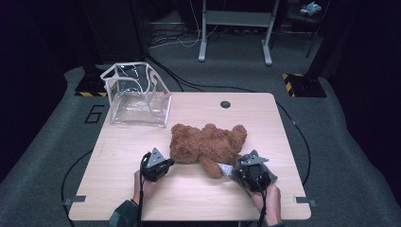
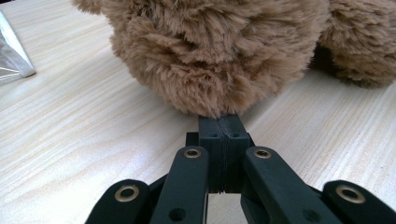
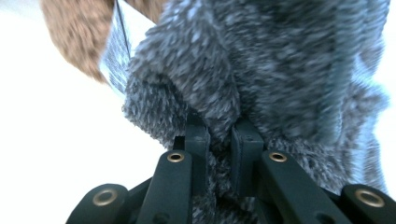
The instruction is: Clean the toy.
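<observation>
**Bear gripped at both ends, bag not yet reached**

The bear (image 1: 208, 144) lies flat at the centre of the high view, on the table (image 1: 123, 189). The bag (image 1: 137, 94), clear and open-topped, stands at the upper left, at the table's far left corner, well apart from the bear and with nothing visible inside.

The left gripper (image 1: 166, 164) sits at the bear's lower left edge. In the left gripper view its jaws are pressed together with their tips buried in the fur (image 2: 210, 51); whether they pinch any pile I cannot tell. The right gripper (image 1: 235, 171) is at the lower right of the bear, and in the right gripper view its jaws are clamped on a tuft of fur (image 3: 261, 60), which looks grey in that blurred picture. A white tag (image 1: 223, 167) shows just left of it.

Judged from this, the work is at its start: the grasp is taken on the right, the lift and carry to the bag are left.

Room is good. Bare tabletop runs between the bear and the bag. The bag stands at the table's edge, so a push could tip it off. The hole (image 1: 225, 104) at the far edge lies clear of the path.
</observation>
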Available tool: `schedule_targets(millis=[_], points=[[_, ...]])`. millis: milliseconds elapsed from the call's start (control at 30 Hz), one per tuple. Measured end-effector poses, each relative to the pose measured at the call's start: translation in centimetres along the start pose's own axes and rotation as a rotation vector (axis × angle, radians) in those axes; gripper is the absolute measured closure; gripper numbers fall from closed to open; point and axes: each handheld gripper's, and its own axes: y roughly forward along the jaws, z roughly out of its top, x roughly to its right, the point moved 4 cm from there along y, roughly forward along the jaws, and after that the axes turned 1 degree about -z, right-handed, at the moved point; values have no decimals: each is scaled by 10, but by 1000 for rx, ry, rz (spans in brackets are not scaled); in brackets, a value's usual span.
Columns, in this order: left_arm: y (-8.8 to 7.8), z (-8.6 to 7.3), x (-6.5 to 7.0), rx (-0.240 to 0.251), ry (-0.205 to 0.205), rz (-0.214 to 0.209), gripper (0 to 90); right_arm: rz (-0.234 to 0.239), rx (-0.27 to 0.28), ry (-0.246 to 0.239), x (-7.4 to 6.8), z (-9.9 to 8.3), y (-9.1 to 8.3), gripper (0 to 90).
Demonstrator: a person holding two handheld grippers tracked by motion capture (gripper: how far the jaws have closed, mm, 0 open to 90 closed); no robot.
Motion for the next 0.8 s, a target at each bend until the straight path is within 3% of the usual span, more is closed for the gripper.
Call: schedule_targets(millis=[100,200,367,533,800], points=[[0,0,1,-2,0,-2,898,-12,70,9,-1,16,-5,799],[0,0,0,1,1,2,898,-15,98,18,-5,30,5,798],[0,0,0,2,-9,2,898,-12,44,8,-11,23,28,801],[0,0,0,5,-14,4,898,-24,26,-27,-13,8,23,803],[0,0,0,4,-11,1,898,0,-66,-80,-15,-8,18,804]])
